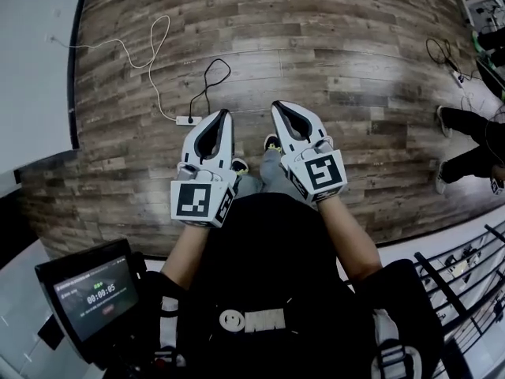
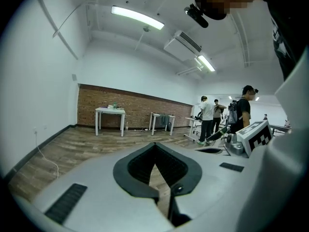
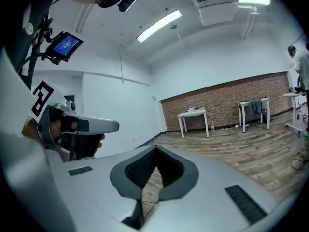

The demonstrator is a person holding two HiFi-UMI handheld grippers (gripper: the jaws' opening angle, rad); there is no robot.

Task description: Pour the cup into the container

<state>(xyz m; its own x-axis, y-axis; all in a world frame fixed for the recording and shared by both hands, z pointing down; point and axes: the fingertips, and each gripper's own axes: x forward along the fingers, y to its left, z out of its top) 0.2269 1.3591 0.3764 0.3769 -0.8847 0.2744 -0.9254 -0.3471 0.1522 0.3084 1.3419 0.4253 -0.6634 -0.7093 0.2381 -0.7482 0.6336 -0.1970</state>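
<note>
**Both grippers empty, cup and container out of sight**

The left gripper (image 1: 224, 117) and right gripper (image 1: 278, 107) are pointing forward side by side, each with its jaws pressed together on nothing. Below them a power strip (image 1: 185, 120) is lying on the wooden floor (image 1: 331, 46). Neither cup nor container is showing, so their looks are staying unknown. Small items are sitting on a far white table (image 2: 110, 111), possibly them, too small to tell. A filled cup is likely wanting an upright, gentle mid-wall grip.

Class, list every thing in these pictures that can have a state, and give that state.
left gripper: shut, empty.
right gripper: shut, empty.
monitor: on, showing a timer.
ceiling light: lit.
power strip: on the floor, two cables running to it.
</note>
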